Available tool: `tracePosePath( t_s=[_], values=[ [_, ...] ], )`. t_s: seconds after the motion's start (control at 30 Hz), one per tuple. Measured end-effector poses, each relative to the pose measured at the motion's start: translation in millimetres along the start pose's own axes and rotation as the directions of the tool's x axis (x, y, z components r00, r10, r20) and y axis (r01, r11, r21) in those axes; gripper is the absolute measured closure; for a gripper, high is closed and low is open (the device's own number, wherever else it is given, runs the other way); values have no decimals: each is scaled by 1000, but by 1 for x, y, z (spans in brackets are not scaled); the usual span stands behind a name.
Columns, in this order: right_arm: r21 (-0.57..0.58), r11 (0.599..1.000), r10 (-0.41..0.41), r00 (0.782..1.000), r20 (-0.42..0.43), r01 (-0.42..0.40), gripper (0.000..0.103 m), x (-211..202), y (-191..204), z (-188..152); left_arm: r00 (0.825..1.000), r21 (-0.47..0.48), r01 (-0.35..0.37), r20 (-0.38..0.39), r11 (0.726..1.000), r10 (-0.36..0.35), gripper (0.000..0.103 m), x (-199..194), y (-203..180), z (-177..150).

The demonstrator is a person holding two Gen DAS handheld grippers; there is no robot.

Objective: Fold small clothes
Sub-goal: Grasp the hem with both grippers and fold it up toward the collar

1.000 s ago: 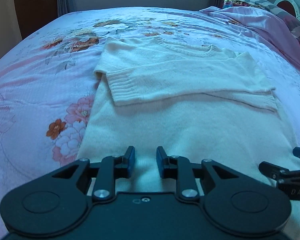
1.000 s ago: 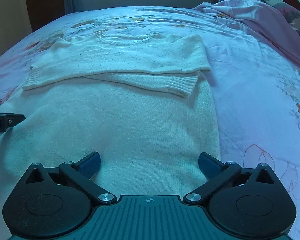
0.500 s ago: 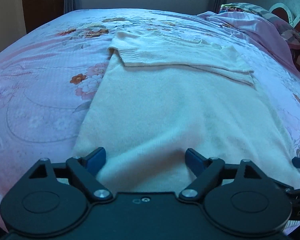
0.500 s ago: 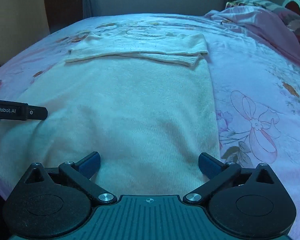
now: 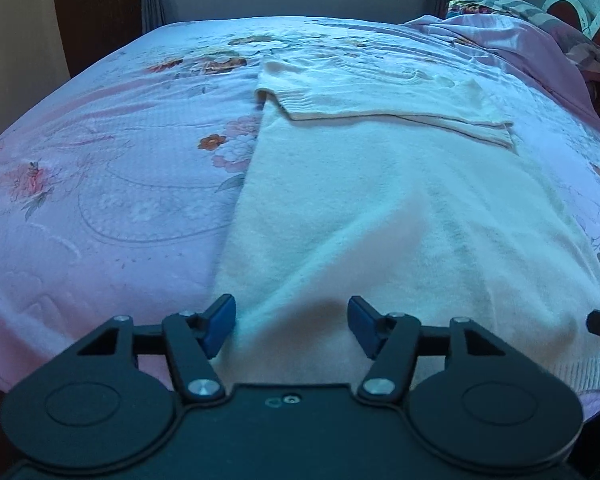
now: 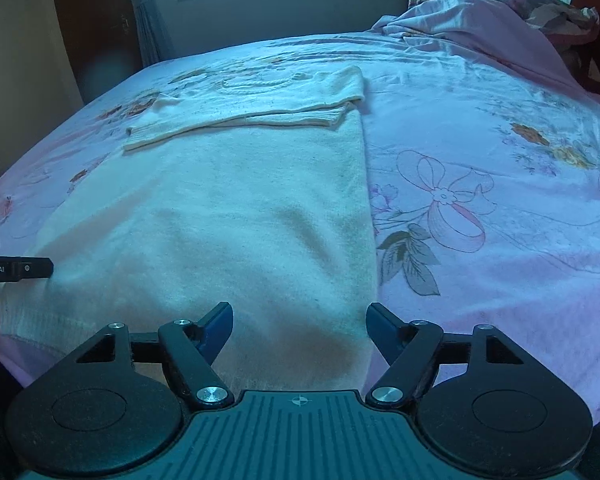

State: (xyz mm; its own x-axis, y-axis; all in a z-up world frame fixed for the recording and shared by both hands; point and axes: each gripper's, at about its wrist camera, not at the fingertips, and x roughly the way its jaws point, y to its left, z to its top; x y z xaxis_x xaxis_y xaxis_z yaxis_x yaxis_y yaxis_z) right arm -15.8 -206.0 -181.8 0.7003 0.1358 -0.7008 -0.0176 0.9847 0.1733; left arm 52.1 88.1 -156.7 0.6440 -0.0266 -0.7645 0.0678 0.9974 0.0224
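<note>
I am working two sets of tongs over a bed (image 5: 112,208) covered in a pink floral sheet. A cream knitted sweater (image 5: 380,208) lies flat on it, hem nearest me, neckline at the far end. Both sleeves are already folded across the chest, forming a band far ahead of the tongs.

The left tongs (image 5: 292,326) sit over the sweater's near left corner. Their blue pads stand roughly half apart and are closing, with sweater fabric lying between them, but the pads do not press on it as far as I can see. The right tongs (image 6: 300,330) sit over the near right corner, a little wider apart, also closing, the sweater's right edge running between the pads. Neither set has hold of anything yet. Each set shows as a dark tip at the side of the other's view.

I judge the step in hand to be gripping the hem corners for the bottom-to-top fold. The next move calls for both sets to pinch the hem together, lift evenly, and carry it forward onto the folded sleeves without dragging the body askew.
</note>
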Motion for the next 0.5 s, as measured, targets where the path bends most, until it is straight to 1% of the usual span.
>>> tracePosePath(
  t_s=[0.03,0.07,0.1,0.23,0.27,0.33,0.37,0.4,0.5],
  values=[
    [16,1000,4,1000,0,-4,31,-3,-3,0,1000,-10,-6,0,1000,6,47,-1,5,0],
    [30,1000,7,1000,-5,-7,38,-5,-7,0,1000,-29,-13,0,999,13,48,-2,11,-1],
    [39,999,11,1000,-15,-10,42,-6,-11,0,1000,-45,-15,-2,999,15,49,-4,17,-2],
    [96,995,19,999,-50,-14,42,-10,-29,-6,999,-92,-11,-36,996,8,49,-5,40,-6],
    [112,994,25,998,-63,-18,43,-11,-33,-9,999,-100,-2,-44,995,-2,50,-5,45,-8],
    [147,988,57,994,-92,-43,55,-10,-40,-13,998,-100,19,-59,995,-25,56,-4,49,-11],
    [171,983,79,991,-108,-60,69,-10,-42,-15,997,-96,33,-68,995,-39,61,-3,50,-14],
    [194,978,101,988,-121,-76,78,-9,-44,-17,995,-97,55,-79,994,-62,66,-2,50,-17],
    [252,961,159,976,-149,-118,79,-5,-46,-21,988,-113,109,-101,988,-121,75,1,52,-22]
  ],
)
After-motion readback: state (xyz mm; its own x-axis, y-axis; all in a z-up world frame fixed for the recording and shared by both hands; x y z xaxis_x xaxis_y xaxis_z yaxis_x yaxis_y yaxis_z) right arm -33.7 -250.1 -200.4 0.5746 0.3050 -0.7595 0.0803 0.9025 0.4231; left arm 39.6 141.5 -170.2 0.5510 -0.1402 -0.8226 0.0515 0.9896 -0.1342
